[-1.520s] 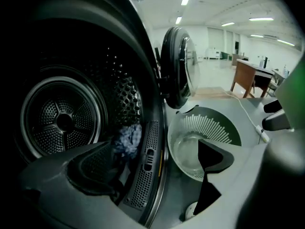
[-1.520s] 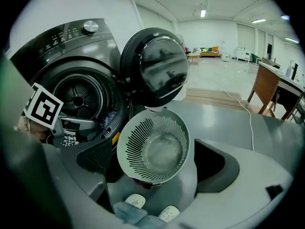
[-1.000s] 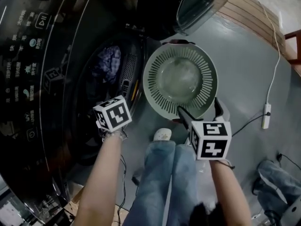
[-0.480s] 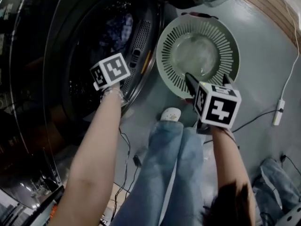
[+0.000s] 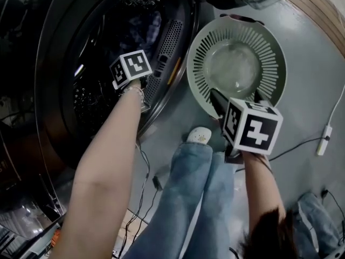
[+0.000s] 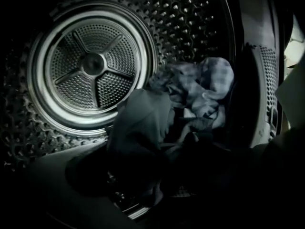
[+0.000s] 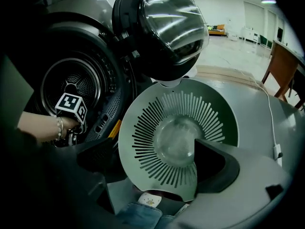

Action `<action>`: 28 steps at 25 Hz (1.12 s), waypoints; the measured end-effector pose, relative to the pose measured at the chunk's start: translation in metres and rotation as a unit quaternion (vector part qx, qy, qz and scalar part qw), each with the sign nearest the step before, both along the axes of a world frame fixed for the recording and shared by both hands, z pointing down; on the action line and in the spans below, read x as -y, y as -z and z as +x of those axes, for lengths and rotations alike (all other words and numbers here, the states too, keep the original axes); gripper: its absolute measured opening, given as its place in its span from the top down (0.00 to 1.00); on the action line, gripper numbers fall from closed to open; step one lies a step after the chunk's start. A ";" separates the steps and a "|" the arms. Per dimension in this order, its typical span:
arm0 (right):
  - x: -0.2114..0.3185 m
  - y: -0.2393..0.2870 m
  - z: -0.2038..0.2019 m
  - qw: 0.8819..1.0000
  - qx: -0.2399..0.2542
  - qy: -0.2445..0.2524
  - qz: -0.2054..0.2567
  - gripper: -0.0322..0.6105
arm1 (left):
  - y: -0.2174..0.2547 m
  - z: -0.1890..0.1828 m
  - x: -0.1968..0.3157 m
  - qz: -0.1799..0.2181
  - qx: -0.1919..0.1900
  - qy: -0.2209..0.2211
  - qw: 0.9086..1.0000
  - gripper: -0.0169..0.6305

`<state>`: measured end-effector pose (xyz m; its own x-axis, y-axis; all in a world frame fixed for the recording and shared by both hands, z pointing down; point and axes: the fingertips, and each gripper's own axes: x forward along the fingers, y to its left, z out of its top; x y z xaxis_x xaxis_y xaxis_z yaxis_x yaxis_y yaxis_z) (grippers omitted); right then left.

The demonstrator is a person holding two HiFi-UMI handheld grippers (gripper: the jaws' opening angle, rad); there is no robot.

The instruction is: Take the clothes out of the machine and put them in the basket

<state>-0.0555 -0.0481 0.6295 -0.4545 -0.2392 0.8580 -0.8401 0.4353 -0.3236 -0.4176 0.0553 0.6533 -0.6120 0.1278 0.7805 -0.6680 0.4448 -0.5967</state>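
Inside the machine's steel drum (image 6: 90,66) lie a dark grey garment (image 6: 143,123) and a blue checked one (image 6: 200,87); the head view shows them as a bluish heap (image 5: 141,28). My left gripper (image 6: 178,151) is inside the drum opening, jaws apart, just short of the clothes and holding nothing. Its marker cube (image 5: 131,68) shows at the door ring. The pale green slotted basket (image 5: 199,85) stands on the floor beside the machine with nothing in it. My right gripper (image 5: 237,99) hangs open over the basket's near rim (image 7: 143,128), one jaw inside the rim and one outside.
The round glass door (image 7: 167,27) stands swung open above the basket. The person's jeans legs (image 5: 188,198) and a light shoe (image 5: 199,136) are just below the basket. A white cable with a plug block (image 5: 325,144) runs over the grey floor. A wooden chair (image 7: 281,66) stands far right.
My left gripper has moved from in front of the machine's opening into the drum, toward the clothes. The right gripper has stayed over the basket's near rim.
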 end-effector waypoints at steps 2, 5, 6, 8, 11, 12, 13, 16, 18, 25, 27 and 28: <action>-0.005 -0.003 -0.004 1.000 0.005 0.009 0.004 0.12 | -0.011 0.000 0.003 0.004 -0.016 -0.004 1.000 0.10; -0.013 -0.008 -0.009 0.999 0.007 0.034 0.004 0.12 | -0.020 0.002 0.012 0.015 -0.035 -0.021 0.999 0.73; -0.015 -0.008 -0.009 0.999 0.006 0.039 0.001 0.12 | -0.019 0.006 0.014 0.009 -0.034 -0.028 0.999 0.81; -0.017 -0.007 -0.008 0.999 0.006 0.040 -0.005 0.12 | -0.016 0.015 0.016 -0.001 -0.031 -0.045 0.999 0.84; -0.014 -0.001 -0.005 0.999 0.009 0.032 -0.005 0.12 | -0.006 0.025 0.016 0.019 -0.031 -0.055 0.998 0.85; -0.012 0.001 -0.003 1.000 0.008 0.030 -0.004 0.12 | -0.002 0.027 0.016 0.027 -0.031 -0.058 0.997 0.85; -0.011 0.004 -0.001 1.000 0.008 0.027 -0.001 0.12 | 0.003 0.029 0.014 0.034 -0.032 -0.061 0.997 0.85; -0.006 0.015 0.005 1.000 0.015 0.014 0.008 0.12 | 0.021 0.038 0.007 0.045 -0.046 -0.060 0.996 0.86; -0.005 0.022 0.010 1.000 0.018 0.002 0.010 0.12 | 0.033 0.047 0.005 0.055 -0.049 -0.066 0.995 0.86; -0.007 0.048 0.029 1.000 0.017 -0.007 0.017 0.12 | 0.071 0.091 0.029 0.120 -0.062 -0.113 0.984 0.86; -0.006 0.055 0.037 1.000 0.011 -0.006 0.025 0.12 | 0.084 0.100 0.034 0.135 -0.064 -0.124 0.981 0.87; -0.005 0.058 0.041 1.000 0.009 -0.008 0.028 0.12 | 0.087 0.106 0.036 0.144 -0.071 -0.128 0.979 0.87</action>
<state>-0.0141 -0.0431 0.5717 -0.4646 -0.2941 0.8353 -0.8419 0.4390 -0.3137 -0.3111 0.0191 0.5659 -0.4770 -0.2543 0.8413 -0.8472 0.3876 -0.3633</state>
